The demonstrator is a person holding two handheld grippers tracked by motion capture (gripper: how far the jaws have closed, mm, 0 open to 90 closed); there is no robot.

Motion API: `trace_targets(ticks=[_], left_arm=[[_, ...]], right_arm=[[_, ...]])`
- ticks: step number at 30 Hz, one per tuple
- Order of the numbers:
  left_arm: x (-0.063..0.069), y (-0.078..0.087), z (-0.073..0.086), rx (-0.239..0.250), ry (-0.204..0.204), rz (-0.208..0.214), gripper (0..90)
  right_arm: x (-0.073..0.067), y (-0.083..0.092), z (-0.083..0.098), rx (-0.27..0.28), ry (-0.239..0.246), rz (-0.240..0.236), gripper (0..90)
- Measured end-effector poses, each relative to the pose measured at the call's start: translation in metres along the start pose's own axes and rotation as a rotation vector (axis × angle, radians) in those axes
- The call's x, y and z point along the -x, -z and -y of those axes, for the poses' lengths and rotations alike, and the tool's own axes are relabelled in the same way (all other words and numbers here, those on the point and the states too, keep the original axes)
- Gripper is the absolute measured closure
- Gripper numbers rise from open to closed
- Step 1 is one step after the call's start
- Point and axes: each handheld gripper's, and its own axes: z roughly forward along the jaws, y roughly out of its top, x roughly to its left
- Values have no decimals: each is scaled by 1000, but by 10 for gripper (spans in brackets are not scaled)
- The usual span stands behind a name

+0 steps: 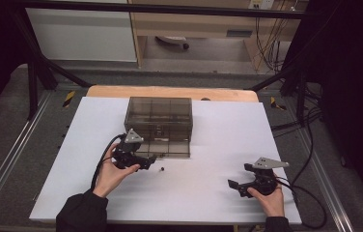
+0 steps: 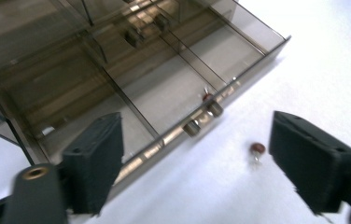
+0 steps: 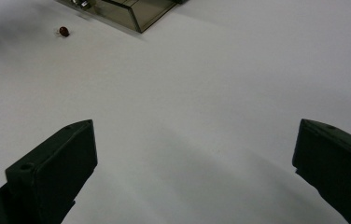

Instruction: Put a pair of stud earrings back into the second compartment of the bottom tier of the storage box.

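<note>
Two grippers over white desk [image 1: 208, 140], left gripper [image 1: 151, 160] jaws spread at smoked plastic drawer [image 2: 173, 88], small red bead [image 2: 257, 148] loose between them, right gripper [image 1: 232, 184] at 4 o'clock, jaws spread, empty.

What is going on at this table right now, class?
A person holds a gripper in each hand over a white table. The left gripper, jaws open and empty, is by the pulled-out drawer of a smoky plastic box. A small red part lies on the table just outside the drawer; another sits inside by the front wall. The right gripper rests open, off to the side.
</note>
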Motion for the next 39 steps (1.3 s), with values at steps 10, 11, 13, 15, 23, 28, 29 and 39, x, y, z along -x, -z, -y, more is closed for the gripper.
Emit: trace_targets(ticks=[10,11,13,15,23,28,29,39], left_arm=[[16,3,11,9,-54,4,118],[19,2,12,9,-55,10,118],[23,-1,13,7,-60,24,125],[28,-3,14,-8,-55,33,136],[35,-13,11,-14,-72,49,286],[37,-20,9,-29,-71,71,384],[37,-21,8,-35,-65,81,384],[38,-35,13,-74,-69,72,571]], right_arm=[[0,0,0,-1,1,0,6],[0,0,0,-1,1,-1,6],[0,0,0,0,1,-1,6],[0,0,0,-1,0,-1,6],[0,0,0,0,-1,-1,6],[0,0,0,1,-4,-1,6],[0,0,0,1,-4,-1,6],[0,-1,0,-4,-2,-1,6]])
